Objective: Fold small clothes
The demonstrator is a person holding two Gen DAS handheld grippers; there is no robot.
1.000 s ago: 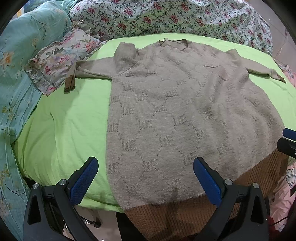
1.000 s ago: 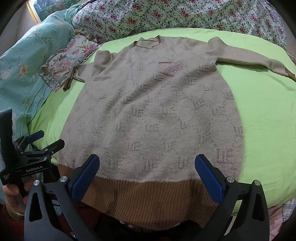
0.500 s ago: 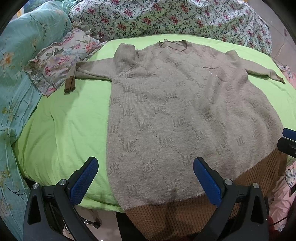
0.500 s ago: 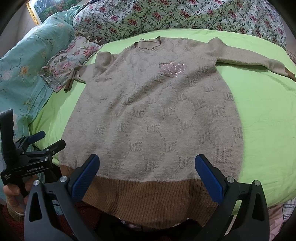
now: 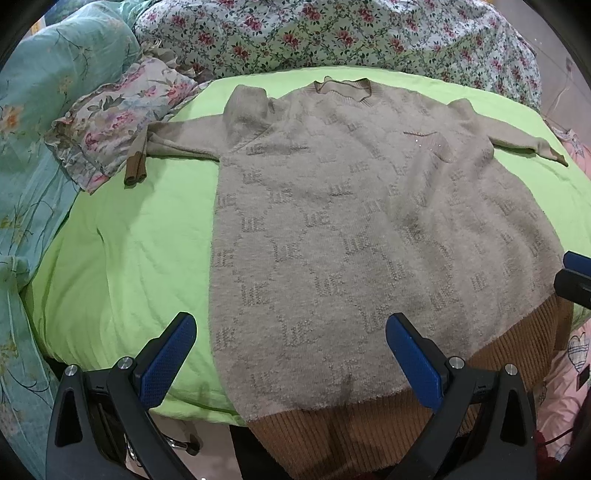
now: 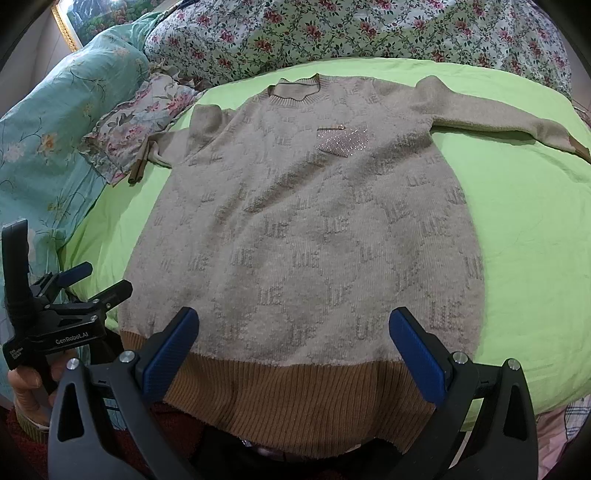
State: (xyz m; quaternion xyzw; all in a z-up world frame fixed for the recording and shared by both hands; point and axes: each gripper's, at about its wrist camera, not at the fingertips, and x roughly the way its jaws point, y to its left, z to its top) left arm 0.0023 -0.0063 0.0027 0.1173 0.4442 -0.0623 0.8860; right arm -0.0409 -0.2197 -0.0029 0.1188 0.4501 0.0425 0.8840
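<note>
A beige knit sweater [image 5: 369, 229] with a brown ribbed hem lies flat, front up, on a lime green sheet [image 5: 122, 243]; it also shows in the right wrist view [image 6: 314, 229]. Both sleeves are spread sideways, and a sparkly chest pocket [image 6: 343, 142] faces up. My left gripper [image 5: 291, 347] is open and empty above the hem's left part. My right gripper [image 6: 293, 339] is open and empty above the hem's middle. The left gripper also shows at the left edge of the right wrist view [image 6: 94, 280], beside the sweater's lower left corner.
A floral frilled pillow [image 5: 114, 122] lies at the far left under the left cuff. A teal quilt [image 5: 33, 147] borders the left side and a floral quilt [image 5: 332, 33] the far side. The hem hangs over the bed's near edge.
Both wrist views have shifted slightly; the sweater sits a little lower and closer in the frames. Both grippers stay open and empty.
</note>
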